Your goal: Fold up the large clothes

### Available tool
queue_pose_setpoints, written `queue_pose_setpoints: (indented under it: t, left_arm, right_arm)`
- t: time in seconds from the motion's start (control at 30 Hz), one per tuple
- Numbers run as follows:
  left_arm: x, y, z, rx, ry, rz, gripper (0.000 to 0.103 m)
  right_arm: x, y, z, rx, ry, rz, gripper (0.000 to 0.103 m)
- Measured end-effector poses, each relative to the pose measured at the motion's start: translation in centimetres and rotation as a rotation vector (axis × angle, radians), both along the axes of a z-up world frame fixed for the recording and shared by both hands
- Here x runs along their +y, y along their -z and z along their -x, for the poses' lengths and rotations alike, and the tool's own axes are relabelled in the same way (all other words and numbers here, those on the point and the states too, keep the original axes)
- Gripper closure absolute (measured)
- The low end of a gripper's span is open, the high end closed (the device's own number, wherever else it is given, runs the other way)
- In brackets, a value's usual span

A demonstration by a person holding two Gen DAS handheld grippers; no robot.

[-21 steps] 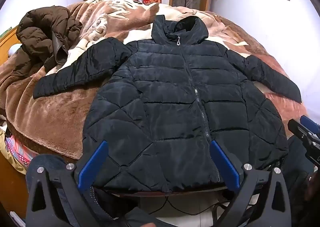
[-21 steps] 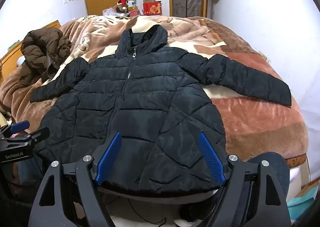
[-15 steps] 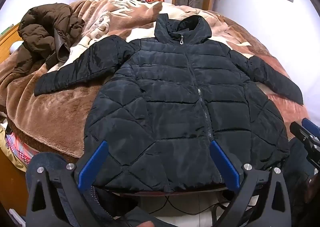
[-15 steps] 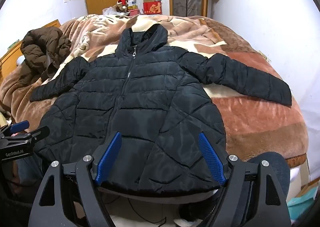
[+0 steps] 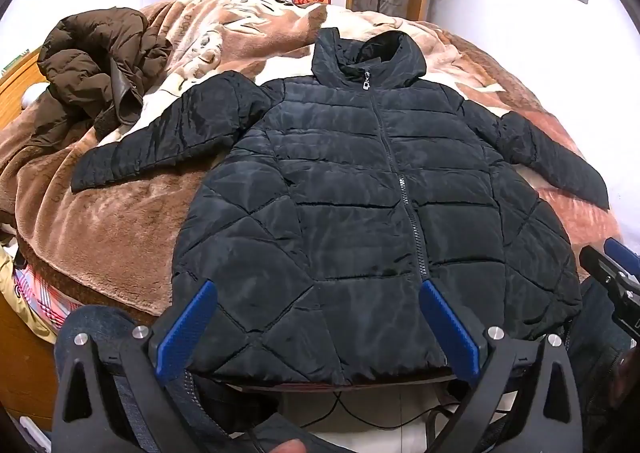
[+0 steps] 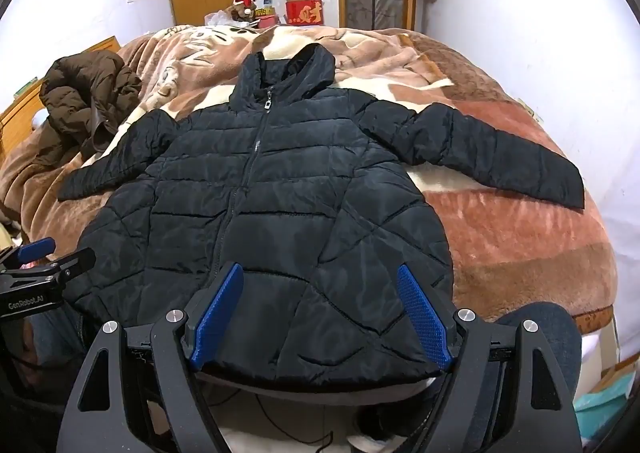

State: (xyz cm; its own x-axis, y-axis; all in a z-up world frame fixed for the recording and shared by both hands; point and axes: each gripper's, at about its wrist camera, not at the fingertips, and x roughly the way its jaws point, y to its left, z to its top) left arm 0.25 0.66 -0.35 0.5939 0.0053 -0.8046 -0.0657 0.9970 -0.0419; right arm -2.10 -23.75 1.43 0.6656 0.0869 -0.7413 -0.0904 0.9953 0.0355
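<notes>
A black quilted hooded jacket [image 5: 360, 193] lies flat, front up and zipped, on the bed, both sleeves spread out; it also shows in the right wrist view [image 6: 272, 205]. Its hem hangs at the near bed edge. My left gripper [image 5: 318, 327] is open and empty, above the hem left of the zip. My right gripper [image 6: 320, 313] is open and empty, above the hem's right part. Each gripper shows at the other view's edge: the right one [image 5: 616, 273] and the left one [image 6: 44, 257].
A crumpled brown jacket [image 5: 96, 65] lies on the bed's left side. A brown plush blanket [image 6: 520, 229] covers the bed. Boxes and a toy [image 6: 280, 5] stand behind the bed by a wooden wardrobe. The person's knees and a floor cable are below the bed edge.
The left gripper has tilted or moved slightly, so the jacket sits a bit lower in its view. The right gripper has barely moved. Both stay open.
</notes>
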Motion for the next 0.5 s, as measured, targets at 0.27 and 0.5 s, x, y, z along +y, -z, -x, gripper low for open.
queue_pose_setpoints:
  t: [0.27, 0.5]
  left_arm:
    - [0.01, 0.03, 0.0, 0.001, -0.001, -0.002, 0.0]
    - [-0.04, 0.03, -0.02, 0.001, -0.003, -0.004, 0.0]
  right_arm:
    - [-0.09, -0.02, -0.12, 0.007, -0.002, -0.001, 0.024]
    - [-0.05, 0.23, -0.2, 0.011, 0.0, 0.0, 0.024]
